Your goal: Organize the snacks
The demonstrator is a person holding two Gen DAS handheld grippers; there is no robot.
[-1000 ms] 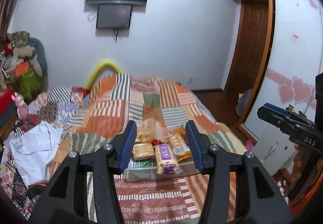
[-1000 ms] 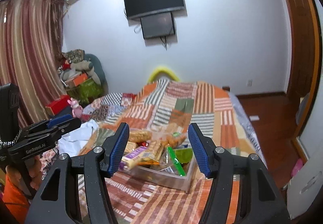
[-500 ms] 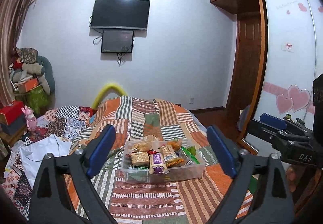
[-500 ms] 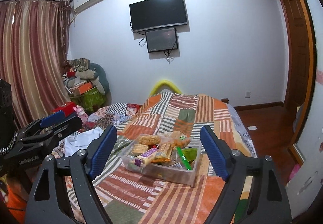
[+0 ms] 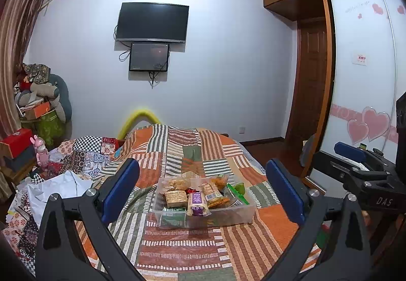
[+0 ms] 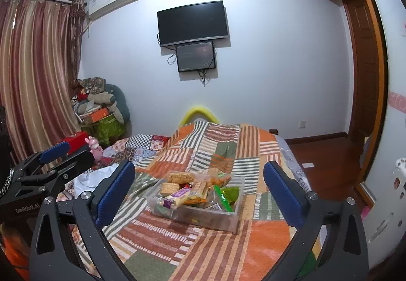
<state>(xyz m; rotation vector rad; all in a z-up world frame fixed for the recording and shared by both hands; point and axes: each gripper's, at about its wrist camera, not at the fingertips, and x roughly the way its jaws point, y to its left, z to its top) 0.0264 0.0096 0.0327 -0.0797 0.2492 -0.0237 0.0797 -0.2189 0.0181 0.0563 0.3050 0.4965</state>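
A clear plastic box (image 5: 243,215) full of wrapped snacks sits on the patchwork bedspread (image 5: 182,250); it also shows in the right wrist view (image 6: 213,218). A purple snack pack (image 5: 197,203) lies on top near the front, and shows again (image 6: 177,196) in the right wrist view. My left gripper (image 5: 203,193) is open and empty, held back from the box. My right gripper (image 6: 199,193) is open and empty, also back from the box. The right gripper shows at the left wrist view's right edge (image 5: 360,167).
A white cloth (image 5: 55,189) and patterned quilts lie on the bed's left. A pink toy (image 5: 40,151), a red box (image 5: 15,139) and piled cushions stand at far left. A wardrobe with sliding doors (image 5: 360,93) stands on the right.
Both grippers have opened wide and pulled back and up from the snack box, which now looks smaller and farther away.
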